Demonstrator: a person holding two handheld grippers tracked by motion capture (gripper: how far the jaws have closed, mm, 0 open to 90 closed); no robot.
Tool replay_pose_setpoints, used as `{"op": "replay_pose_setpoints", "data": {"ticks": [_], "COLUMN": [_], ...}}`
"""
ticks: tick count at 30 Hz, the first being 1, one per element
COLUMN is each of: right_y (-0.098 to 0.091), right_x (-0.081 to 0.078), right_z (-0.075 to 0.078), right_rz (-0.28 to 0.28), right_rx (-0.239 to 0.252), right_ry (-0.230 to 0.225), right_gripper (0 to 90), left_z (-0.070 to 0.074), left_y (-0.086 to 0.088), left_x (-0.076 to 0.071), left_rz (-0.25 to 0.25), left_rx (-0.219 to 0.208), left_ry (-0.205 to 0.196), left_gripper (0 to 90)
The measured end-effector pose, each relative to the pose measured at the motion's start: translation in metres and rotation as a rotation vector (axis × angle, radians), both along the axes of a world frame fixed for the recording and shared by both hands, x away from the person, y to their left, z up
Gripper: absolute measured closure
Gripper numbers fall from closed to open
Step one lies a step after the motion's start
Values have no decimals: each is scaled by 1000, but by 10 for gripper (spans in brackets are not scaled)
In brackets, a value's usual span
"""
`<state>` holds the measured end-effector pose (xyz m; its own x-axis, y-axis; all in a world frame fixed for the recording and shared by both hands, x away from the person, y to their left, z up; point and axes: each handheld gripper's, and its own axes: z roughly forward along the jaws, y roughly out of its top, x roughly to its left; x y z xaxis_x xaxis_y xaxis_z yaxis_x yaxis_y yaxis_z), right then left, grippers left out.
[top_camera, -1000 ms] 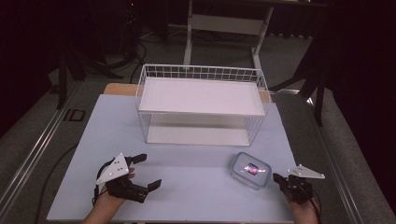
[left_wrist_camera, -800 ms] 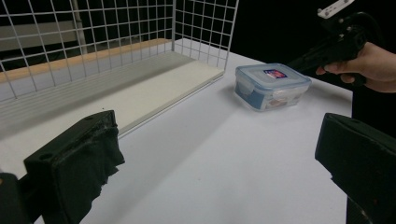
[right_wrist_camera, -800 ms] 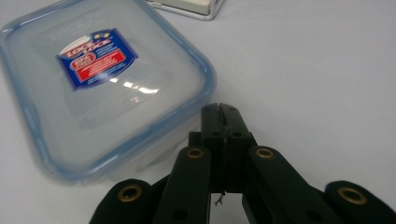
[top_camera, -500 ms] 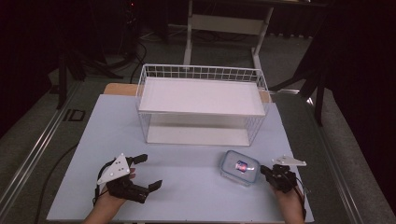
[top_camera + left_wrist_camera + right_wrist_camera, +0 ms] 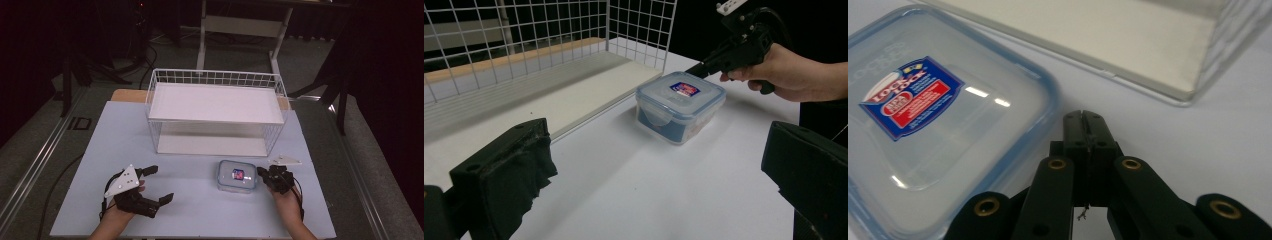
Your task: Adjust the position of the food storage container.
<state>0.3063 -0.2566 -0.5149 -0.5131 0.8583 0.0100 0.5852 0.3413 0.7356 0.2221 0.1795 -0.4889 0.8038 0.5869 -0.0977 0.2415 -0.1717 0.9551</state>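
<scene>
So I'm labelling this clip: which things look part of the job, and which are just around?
Likely in play:
- lidded plastic container
- right gripper, jaws shut, at its edge
- wire basket
- left gripper, open

Just around:
- cables on the floor
- white stand

Left tool [image 5: 156, 186] low near table edge, jaws spread wide; right tool [image 5: 261, 173] jaws pressed together.

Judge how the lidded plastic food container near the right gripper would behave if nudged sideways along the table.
The food container would probably slide rather than tip: it looks squat and flat-bottomed. It seems light, as the translucent walls show little inside. The smooth table likely offers little grip, and the shut jaws of the right gripper at its edge could skid it easily.
</scene>
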Motion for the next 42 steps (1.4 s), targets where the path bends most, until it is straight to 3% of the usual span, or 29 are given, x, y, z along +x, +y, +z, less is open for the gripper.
{"op": "replay_pose_setpoints", "data": {"ticks": [7, 12, 20, 30, 42], "right_y": [-13, -3, 21, 54, 74], "right_x": [-18, -24, -14, -6, 1], "right_z": [1, -5, -6, -9, -12], "right_rz": [-17, 18, 42, 88, 119], "right_rx": [14, 35, 21, 45, 54], "right_ry": [44, 87, 91, 89, 95], "right_gripper": [900, 900, 900, 900, 900], "left_z": [1, 1, 1, 0, -1], "left_y": [0, 0, 0, 0, 0], "left_x": [0, -1, -1, -1, -1], "left_rz": [2, 1, -2, 1, -5], "left_rx": [5, 5, 6, 8, 1], "left_ry": [-7, -9, -7, -1, 11], "left_gripper": [8, 8, 8, 8, 8]}}
